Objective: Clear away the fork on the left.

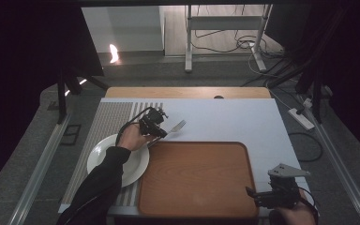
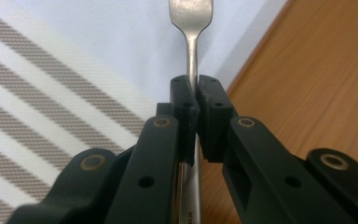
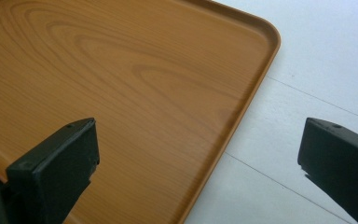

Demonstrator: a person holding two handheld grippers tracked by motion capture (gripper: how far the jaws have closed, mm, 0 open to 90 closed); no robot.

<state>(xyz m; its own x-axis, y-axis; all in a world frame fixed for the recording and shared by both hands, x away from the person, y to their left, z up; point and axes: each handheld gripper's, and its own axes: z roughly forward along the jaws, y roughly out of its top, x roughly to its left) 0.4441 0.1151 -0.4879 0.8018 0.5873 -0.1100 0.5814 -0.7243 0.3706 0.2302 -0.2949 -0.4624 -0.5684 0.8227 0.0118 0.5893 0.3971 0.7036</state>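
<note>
A fork (image 1: 178, 125) is held by the left gripper (image 1: 153, 123), just above the middle of the high view, over the white mat (image 1: 225, 119) beside the upper left corner of the wooden tray (image 1: 197, 178). In the left gripper view the jaws are seen closed tight on the fork's (image 2: 192, 28) handle, the wider end of the utensil pointing away toward the top of the frame. The pick-up is judged to be done; what is left appears to be the setting down of the fork, whether on the tray or by the white plate (image 1: 104, 146) at left cannot be told. The tray is bare and so is the plate.

The right gripper (image 1: 268, 196) is kept at the lower right of the high view, by the tray's near right corner; its jaws are spread wide with nothing between them, the tray's (image 3: 135, 88) rim passing between them in the right gripper view.

Faint stamped lettering is glimpsed low on the fork handle, but it cannot be read. No other label or brand is seen.
</note>
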